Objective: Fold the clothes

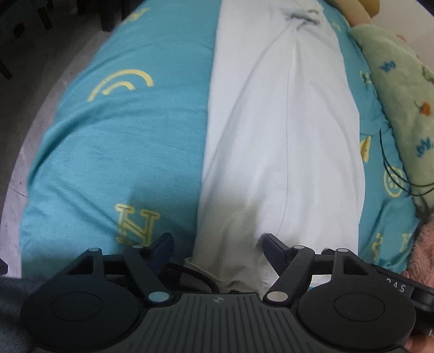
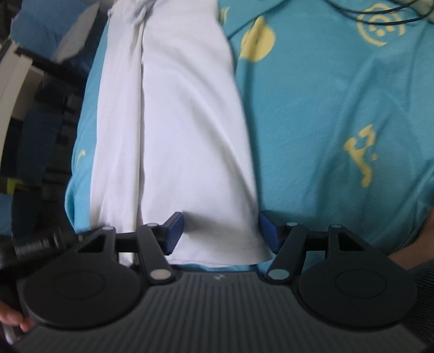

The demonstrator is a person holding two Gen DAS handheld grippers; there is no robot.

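Two grippers over a white garment [image 1: 282, 141] on a teal sheet [image 1: 122, 141]
Left gripper [image 1: 217, 244] and right gripper [image 2: 221, 230] both gape wide at its near hem, gripping nothing

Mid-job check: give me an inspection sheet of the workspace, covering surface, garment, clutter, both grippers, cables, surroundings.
Surface: teal bedsheet with yellow prints, lightly wrinkled.
Job's things: white garment lying in a long narrow strip, already folded lengthwise; far end bunched; near hem at both grippers.
Clutter: green printed blanket along the sheet's right edge; pink fuzzy cloth beside it.
Grippers: left gripper open, fingers either side of the near hem; right gripper open, straddling the garment's near right corner. Neither is closed on the cloth.
Cables: thin black cord looping over sheet and blanket, apart from the garment.
Surroundings: dark chair legs on grey floor; rest blurred.
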